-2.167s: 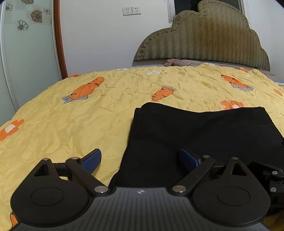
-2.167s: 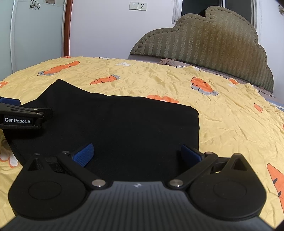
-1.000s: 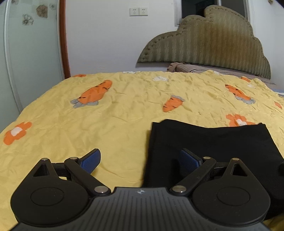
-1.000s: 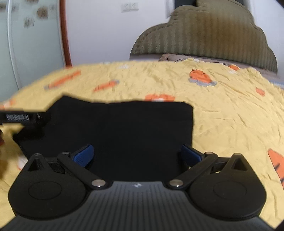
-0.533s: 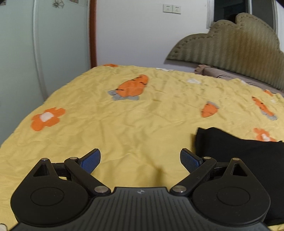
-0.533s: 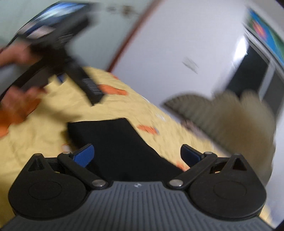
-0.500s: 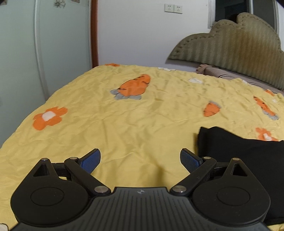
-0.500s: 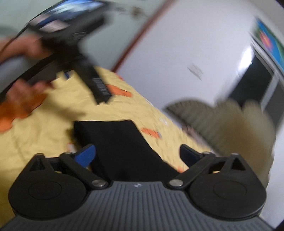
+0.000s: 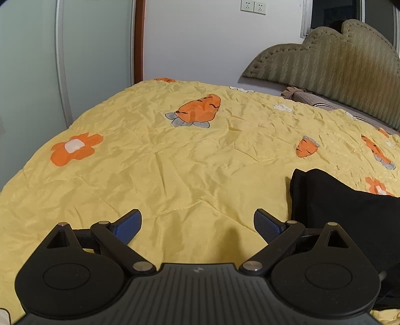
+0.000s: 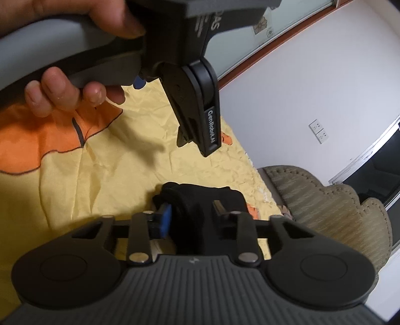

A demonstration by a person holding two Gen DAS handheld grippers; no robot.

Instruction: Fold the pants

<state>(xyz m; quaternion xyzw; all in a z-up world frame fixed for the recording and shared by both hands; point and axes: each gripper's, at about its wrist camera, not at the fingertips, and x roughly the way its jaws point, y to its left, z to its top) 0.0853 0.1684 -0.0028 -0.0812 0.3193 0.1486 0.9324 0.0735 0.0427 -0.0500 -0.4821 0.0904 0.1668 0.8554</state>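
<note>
Rolled sideways, the right hand-held gripper [image 10: 191, 217] is closing on the folded black fabric pants [image 10: 200, 200]; the left hand-held gripper [image 9: 197, 222], jaws wide and empty, has swung aside over the yellow carrot-print bedspread [image 9: 175, 162].

A yellow bedspread [image 9: 175, 175] printed with orange carrots [image 9: 197, 110] covers the bed. An olive headboard [image 9: 332, 67] stands at its far edge, wall sockets [image 9: 253, 6] above.
</note>
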